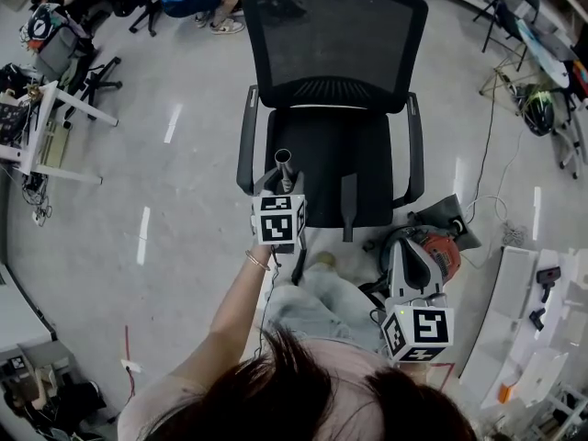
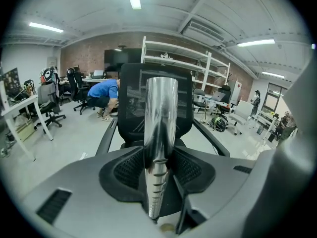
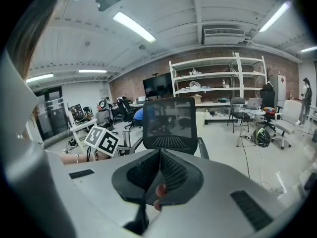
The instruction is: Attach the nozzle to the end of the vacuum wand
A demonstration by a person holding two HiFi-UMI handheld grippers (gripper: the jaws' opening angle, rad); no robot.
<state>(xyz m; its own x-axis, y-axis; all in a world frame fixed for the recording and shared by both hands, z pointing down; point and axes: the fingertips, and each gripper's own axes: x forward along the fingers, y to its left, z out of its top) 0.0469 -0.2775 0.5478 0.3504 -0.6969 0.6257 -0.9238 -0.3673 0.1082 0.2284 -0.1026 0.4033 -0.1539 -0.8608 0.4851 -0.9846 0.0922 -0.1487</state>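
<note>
Grey workshop floor (image 1: 184, 182), black chair (image 1: 335, 44) in the middle. Left gripper (image 2: 158, 168): jaws clamped on the shiny wand (image 2: 161, 113), its open end raised toward the chair. Nozzle (image 1: 348, 208), by its look: dark, slim, lying on the seat, apart from the wand. Right gripper (image 3: 158, 175): jaws together, nothing between them, near the red vacuum (image 1: 432, 251). Progress: wand held; nozzle not yet picked up, fitting all left to do

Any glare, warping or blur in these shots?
Left gripper view: the chrome vacuum wand carries bright streaky reflections, and fisheye bends the shelves. Right gripper view: same bending, dark corners. Head view: sharp, with light streaks glaring on the floor.
</note>
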